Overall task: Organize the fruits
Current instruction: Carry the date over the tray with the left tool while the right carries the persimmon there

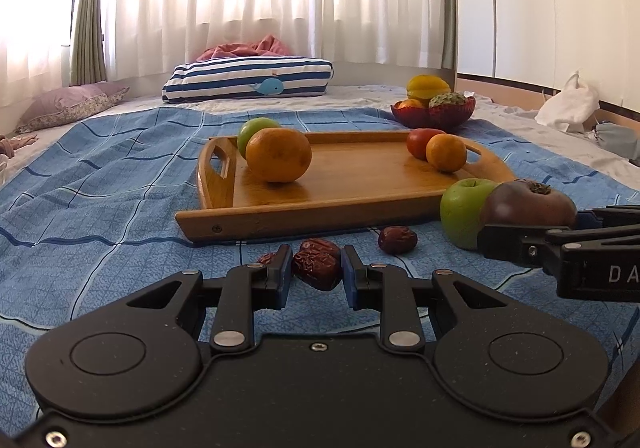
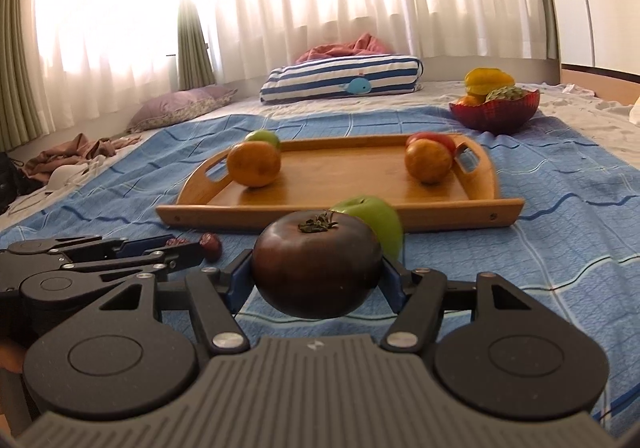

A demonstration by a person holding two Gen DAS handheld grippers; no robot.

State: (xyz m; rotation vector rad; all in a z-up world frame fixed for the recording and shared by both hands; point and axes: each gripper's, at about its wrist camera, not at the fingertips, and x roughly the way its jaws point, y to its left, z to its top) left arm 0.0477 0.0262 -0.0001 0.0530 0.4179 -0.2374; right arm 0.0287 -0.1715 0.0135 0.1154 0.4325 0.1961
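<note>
My left gripper [image 1: 317, 250] is shut on a wrinkled red date [image 1: 316, 270] low over the blue blanket, just before the wooden tray [image 1: 304, 216]. My right gripper [image 2: 318, 268] is shut on a dark purple-brown tomato [image 2: 316, 268] and holds it off the blanket, to the right of the left gripper [image 2: 188, 248]. A green apple [image 2: 376, 221] lies on the blanket right behind the tomato. On the tray rest a large orange [image 1: 278, 155] and a green apple [image 1: 256, 129] at the left, and a red tomato [image 1: 422, 139] and a small orange [image 1: 446, 152] at the right.
More loose dates [image 1: 397, 239] lie on the blanket near the tray's front edge. A red bowl [image 1: 434, 115] holding a star fruit and other fruit stands behind the tray at the right. A striped cushion [image 1: 248, 81] and pillows lie farther back by the curtains.
</note>
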